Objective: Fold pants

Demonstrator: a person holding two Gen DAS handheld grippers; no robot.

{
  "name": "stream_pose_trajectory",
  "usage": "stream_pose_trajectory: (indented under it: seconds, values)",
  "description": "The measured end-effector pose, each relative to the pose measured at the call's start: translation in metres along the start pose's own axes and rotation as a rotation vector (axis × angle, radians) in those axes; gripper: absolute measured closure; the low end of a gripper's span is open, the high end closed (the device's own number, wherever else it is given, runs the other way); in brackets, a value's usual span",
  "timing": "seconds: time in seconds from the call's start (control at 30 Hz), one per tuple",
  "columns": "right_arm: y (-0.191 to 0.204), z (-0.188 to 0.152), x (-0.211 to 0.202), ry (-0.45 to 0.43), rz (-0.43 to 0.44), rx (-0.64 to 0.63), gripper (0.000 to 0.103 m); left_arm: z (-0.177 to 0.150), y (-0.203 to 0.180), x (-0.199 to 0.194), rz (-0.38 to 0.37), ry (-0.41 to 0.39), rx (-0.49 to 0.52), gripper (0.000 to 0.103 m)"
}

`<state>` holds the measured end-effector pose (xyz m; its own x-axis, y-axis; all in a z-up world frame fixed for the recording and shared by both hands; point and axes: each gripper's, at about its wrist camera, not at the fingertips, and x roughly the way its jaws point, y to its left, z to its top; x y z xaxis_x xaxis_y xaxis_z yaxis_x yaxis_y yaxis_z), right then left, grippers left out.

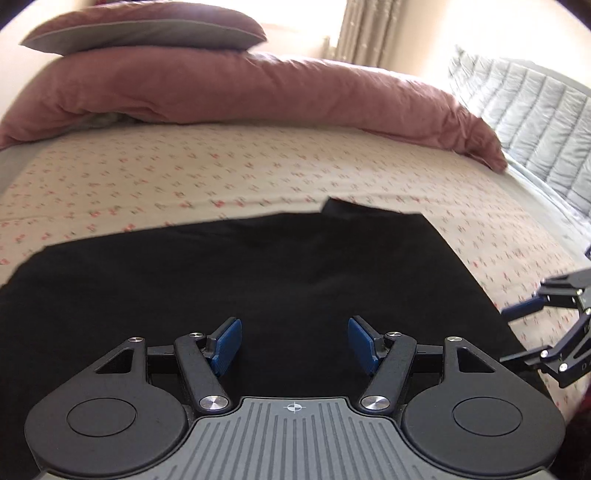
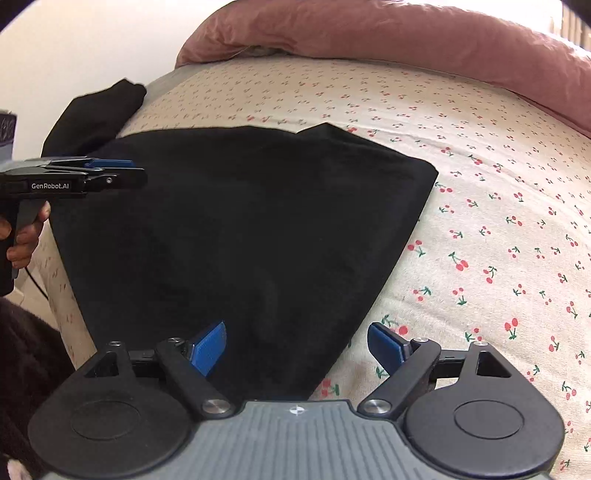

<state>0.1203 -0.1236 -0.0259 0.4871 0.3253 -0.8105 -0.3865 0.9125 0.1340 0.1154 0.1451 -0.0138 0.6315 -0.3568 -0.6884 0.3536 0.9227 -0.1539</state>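
Black pants (image 1: 258,277) (image 2: 240,221) lie folded and flat on the cherry-print bed sheet (image 2: 480,221). A bunched black part (image 2: 99,110) hangs over the bed's left edge. My left gripper (image 1: 295,343) hovers open over the pants' near part, with only dark fabric below its blue pads. In the right wrist view the left gripper (image 2: 125,170) shows side-on at the far left, held by a hand (image 2: 22,240). My right gripper (image 2: 297,345) is open and straddles the pants' right edge near the front corner. It shows at the left view's right edge as the right gripper (image 1: 517,332).
A pink duvet (image 1: 258,88) is heaped along the far side of the bed, with a pillow (image 1: 147,29) on top. A grey quilted surface (image 1: 535,122) stands at the right and curtains (image 1: 369,29) behind. Bare sheet (image 1: 184,173) lies beyond and right of the pants.
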Motion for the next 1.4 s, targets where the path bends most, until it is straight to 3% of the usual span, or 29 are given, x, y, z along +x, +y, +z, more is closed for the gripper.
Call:
stream_pose_trajectory:
  seconds: [0.1,0.33,0.4,0.5,0.6,0.7,0.77,0.8,0.87,1.0,1.13,1.4]
  values:
    - [0.005,-0.016,-0.001,0.027,-0.010,-0.074,0.017,-0.013,-0.009,0.014,0.044,0.043,0.090,0.039]
    - [-0.005,-0.046,-0.019,0.056,-0.001,-0.140,0.017,-0.011,-0.011,0.011,0.083,0.055,0.090,0.038]
    - [-0.012,-0.047,-0.025,0.064,0.023,-0.075,0.018,-0.010,-0.019,0.008,0.054,0.052,0.095,0.038]
    - [-0.035,-0.045,-0.028,0.068,0.172,0.117,0.023,-0.010,-0.039,0.001,-0.029,0.035,0.111,0.034]
    - [-0.056,-0.048,-0.023,0.091,0.295,0.290,0.037,-0.015,-0.066,-0.006,-0.121,0.023,0.176,0.033]
    - [-0.063,-0.056,-0.018,0.120,0.382,0.387,0.057,-0.025,-0.092,-0.012,-0.231,0.020,0.271,0.033]
    - [-0.062,-0.058,-0.014,0.142,0.422,0.410,0.079,-0.032,-0.107,-0.014,-0.303,0.026,0.343,0.033]
    - [-0.060,-0.059,-0.012,0.151,0.442,0.418,0.085,-0.036,-0.116,-0.015,-0.337,0.027,0.382,0.033]
    - [-0.058,-0.059,-0.012,0.153,0.458,0.436,0.092,-0.041,-0.129,-0.016,-0.378,0.031,0.435,0.033]
    - [-0.059,-0.050,-0.024,0.107,0.514,0.487,0.095,-0.046,-0.147,-0.017,-0.412,0.032,0.475,0.033]
    - [-0.052,-0.033,-0.035,0.045,0.550,0.487,0.095,-0.050,-0.158,-0.018,-0.383,0.003,0.476,0.033]
    - [-0.048,-0.006,-0.039,-0.013,0.578,0.511,0.095,-0.054,-0.159,-0.016,-0.197,-0.087,0.415,0.037]
